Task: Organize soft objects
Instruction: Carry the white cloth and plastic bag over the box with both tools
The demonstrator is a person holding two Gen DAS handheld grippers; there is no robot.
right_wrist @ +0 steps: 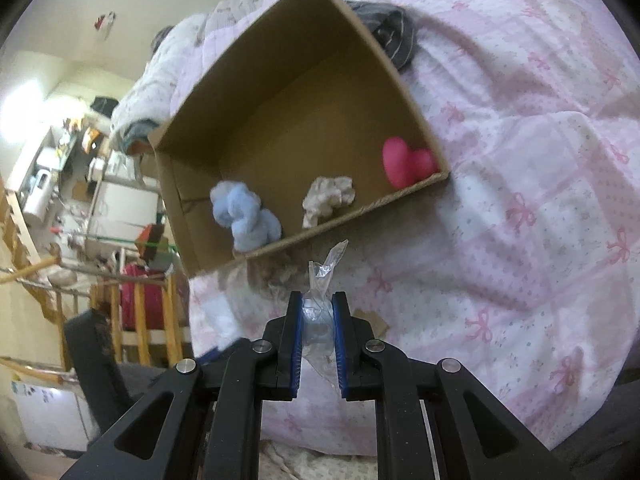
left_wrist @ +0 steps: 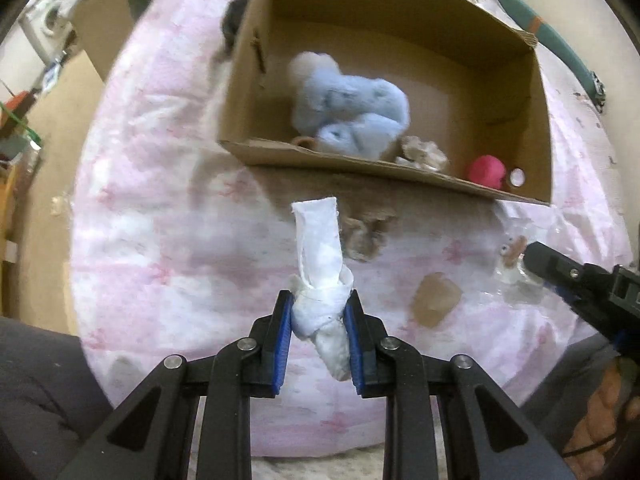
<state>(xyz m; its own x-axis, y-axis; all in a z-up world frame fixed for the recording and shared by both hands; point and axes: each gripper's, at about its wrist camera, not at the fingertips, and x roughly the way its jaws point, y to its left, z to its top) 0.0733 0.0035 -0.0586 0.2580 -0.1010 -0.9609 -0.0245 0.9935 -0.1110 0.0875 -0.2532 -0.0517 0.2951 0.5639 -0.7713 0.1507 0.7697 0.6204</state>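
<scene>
My left gripper [left_wrist: 319, 309] is shut on a knotted white sock [left_wrist: 320, 256], which hangs above the pink bedspread [left_wrist: 168, 240] in front of the cardboard box [left_wrist: 344, 158]. Inside the box lie a light-blue plush [left_wrist: 352, 108], a beige crumpled soft piece [left_wrist: 424, 154] and a pink heart toy [left_wrist: 486, 170]. My right gripper [right_wrist: 316, 312] is shut on a clear plastic bag [right_wrist: 320, 276], just short of the box [right_wrist: 256, 92]. The blue plush [right_wrist: 246, 216], the beige piece [right_wrist: 328, 198] and the pink heart [right_wrist: 406, 162] show in that view too. The right gripper [left_wrist: 560, 276] enters the left wrist view from the right.
A small googly-eyed toy in clear wrap [left_wrist: 510, 258] and a tan flat scrap [left_wrist: 434, 300] lie on the bedspread. A dark striped garment [right_wrist: 388, 32] sits behind the box. Left of the bed are a wooden rail [right_wrist: 140, 312] and cluttered shelves [right_wrist: 68, 148].
</scene>
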